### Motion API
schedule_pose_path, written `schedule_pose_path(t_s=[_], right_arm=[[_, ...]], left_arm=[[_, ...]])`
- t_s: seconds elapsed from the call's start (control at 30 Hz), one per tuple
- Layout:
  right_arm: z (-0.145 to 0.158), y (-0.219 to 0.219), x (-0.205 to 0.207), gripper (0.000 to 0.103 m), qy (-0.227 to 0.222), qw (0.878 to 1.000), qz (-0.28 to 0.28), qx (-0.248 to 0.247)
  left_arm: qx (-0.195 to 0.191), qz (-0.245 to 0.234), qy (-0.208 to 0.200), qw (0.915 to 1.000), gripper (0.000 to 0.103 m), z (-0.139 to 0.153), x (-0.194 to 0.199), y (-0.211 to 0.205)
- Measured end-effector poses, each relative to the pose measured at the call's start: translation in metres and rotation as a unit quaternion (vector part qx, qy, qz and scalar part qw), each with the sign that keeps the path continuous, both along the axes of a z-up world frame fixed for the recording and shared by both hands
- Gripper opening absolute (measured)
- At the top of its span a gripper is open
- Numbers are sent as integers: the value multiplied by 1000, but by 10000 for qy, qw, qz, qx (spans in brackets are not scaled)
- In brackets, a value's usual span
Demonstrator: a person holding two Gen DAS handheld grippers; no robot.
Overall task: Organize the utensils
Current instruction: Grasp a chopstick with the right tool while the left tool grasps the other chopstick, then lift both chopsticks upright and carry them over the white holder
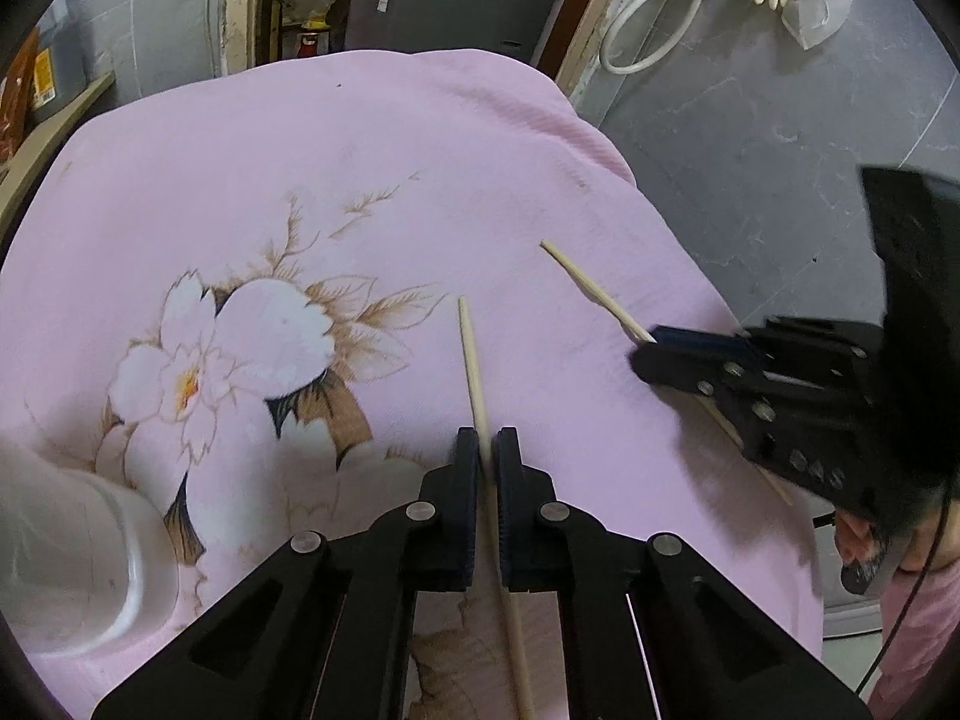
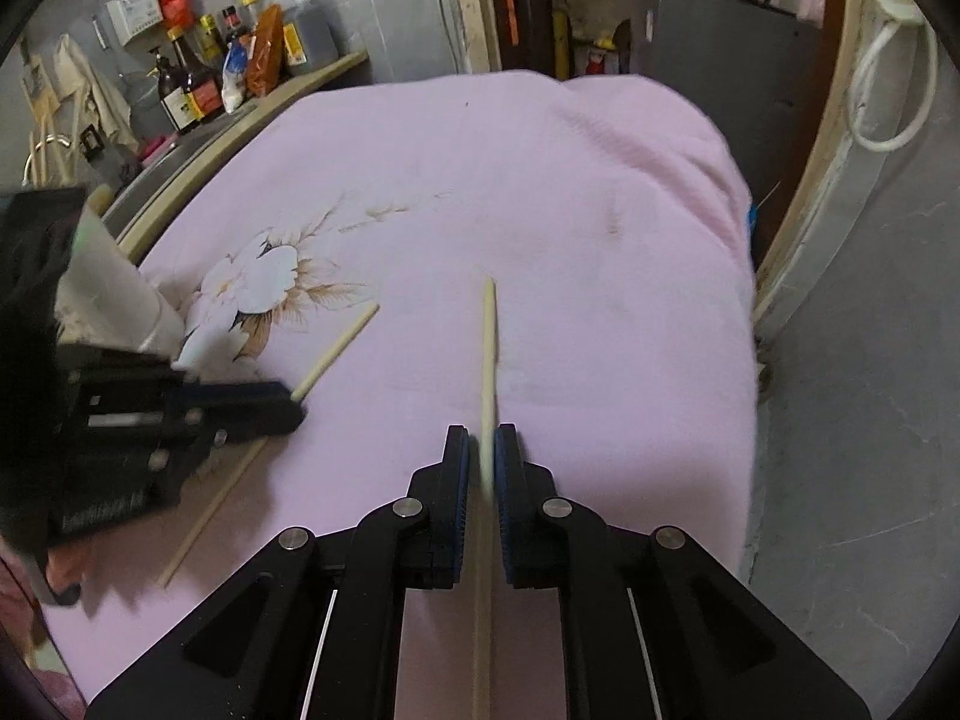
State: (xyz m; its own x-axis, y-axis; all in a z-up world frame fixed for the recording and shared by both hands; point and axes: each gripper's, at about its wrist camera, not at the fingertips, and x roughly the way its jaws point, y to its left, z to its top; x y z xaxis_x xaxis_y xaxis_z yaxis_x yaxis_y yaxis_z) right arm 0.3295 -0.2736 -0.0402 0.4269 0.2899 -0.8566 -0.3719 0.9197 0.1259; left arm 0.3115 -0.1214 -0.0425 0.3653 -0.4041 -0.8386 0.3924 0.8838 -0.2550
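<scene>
Both tools each grip one chopstick over the pink cloth; nothing is sorted into the white container yet.

Left wrist view: the left tool (image 1: 487, 441) is closed on a chopstick (image 1: 471, 354) running forward over the flowered pink cloth (image 1: 360, 168), the white container (image 1: 90, 552) near at lower left.
Right wrist view: the right tool (image 2: 480, 438) pinches the second chopstick (image 2: 489, 348). By my judgement both sticks remain to be placed in the container.
</scene>
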Motion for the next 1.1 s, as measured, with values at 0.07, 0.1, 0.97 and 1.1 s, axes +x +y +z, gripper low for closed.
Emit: schedule_pose_path(t_s=[0.07,0.1,0.97,1.1], right_arm=[[-2,1,5,7,79,9999,-84,45],[-1,3,7,7,83,9999,-107,28],[65,12,-120,3,-3284,9292,-323,1664],[86,26,-128,3,-3721,9113,-217,1751]], left_arm=[[26,0,12,10000,4,1,-3,0],[48,0,16,10000,4,2,-4,-1],[-1401,1102,-2928,9394,2,79,-101,49],[-1534,1314,-3512,9143,2,100,-114,60]])
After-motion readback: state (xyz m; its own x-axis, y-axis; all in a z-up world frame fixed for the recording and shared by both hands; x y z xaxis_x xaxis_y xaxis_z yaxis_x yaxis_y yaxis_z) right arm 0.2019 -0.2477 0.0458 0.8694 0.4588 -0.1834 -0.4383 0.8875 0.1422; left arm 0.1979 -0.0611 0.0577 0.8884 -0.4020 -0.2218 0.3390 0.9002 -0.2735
